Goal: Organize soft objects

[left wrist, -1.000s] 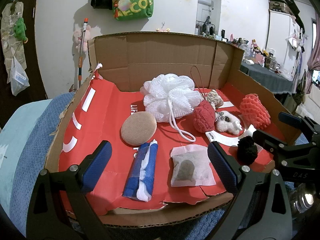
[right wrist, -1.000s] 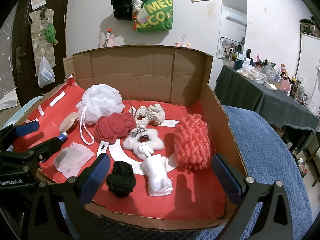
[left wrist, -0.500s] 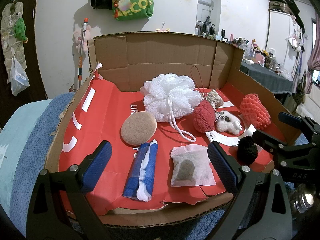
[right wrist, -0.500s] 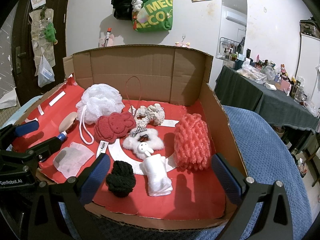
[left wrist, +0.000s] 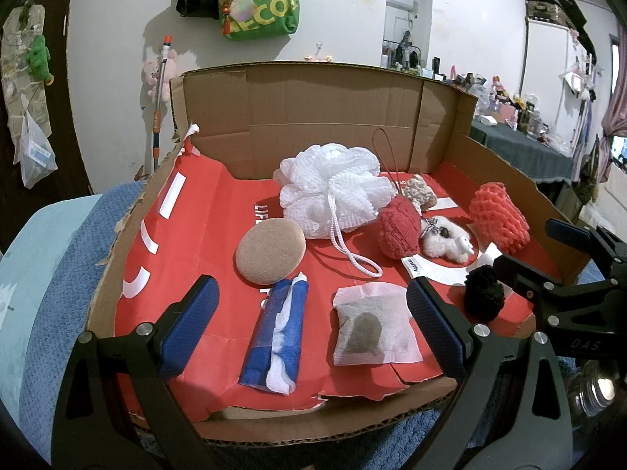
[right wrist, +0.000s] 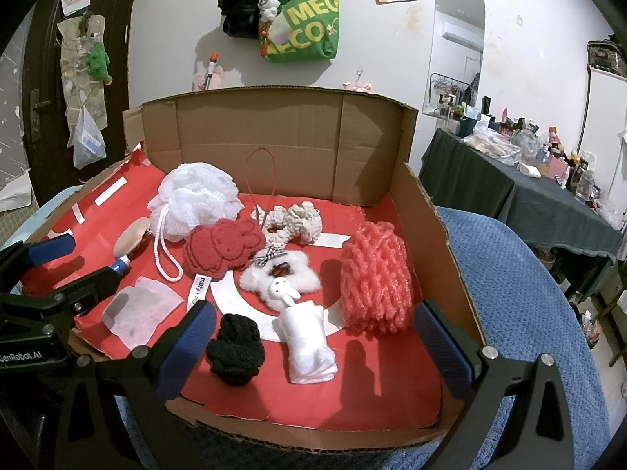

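Inside the shallow red-lined cardboard box (left wrist: 203,211) we see soft things spread across the floor: a white mesh bath pouf (left wrist: 333,196) at the back, a round tan sponge pad (left wrist: 270,250) nearer. Only our right view shows the rolled white cloth (right wrist: 309,344) beside the black knitted ball (right wrist: 235,348). Our left gripper (left wrist: 309,333) and right gripper (right wrist: 313,352) hover level at the front edge, jaws apart, holding nothing.

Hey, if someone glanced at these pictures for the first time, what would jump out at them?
Probably the open cardboard box with its bright red lining, full of soft things. The fluffy white bath pouf sits near the back wall, and the coral-pink foam net lies by the right wall. Both grippers, left and right, hang open at the box's near edge.
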A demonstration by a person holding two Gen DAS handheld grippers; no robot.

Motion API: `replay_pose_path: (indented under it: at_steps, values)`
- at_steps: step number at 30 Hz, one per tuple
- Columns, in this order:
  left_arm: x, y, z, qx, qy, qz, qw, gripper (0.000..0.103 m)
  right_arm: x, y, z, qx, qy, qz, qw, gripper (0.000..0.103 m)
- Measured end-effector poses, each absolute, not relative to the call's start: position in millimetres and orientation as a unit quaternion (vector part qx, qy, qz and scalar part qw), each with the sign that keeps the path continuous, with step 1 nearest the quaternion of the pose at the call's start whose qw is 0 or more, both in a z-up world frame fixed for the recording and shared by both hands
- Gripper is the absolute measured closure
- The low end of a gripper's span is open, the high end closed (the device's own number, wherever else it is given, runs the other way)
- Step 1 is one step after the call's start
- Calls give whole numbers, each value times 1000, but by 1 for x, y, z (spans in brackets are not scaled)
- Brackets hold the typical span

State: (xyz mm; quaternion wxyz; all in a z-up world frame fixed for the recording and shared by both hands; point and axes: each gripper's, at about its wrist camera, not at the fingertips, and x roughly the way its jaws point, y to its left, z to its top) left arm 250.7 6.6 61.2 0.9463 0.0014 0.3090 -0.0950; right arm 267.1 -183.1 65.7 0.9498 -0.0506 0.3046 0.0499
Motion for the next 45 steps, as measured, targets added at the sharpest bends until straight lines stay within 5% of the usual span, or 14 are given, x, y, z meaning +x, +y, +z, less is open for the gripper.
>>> replay_pose_path:
  at_steps: [45]
  values:
    - [225,8,93,13,259,-81,962,5,256,-190,84,-52,278,58,957,0]
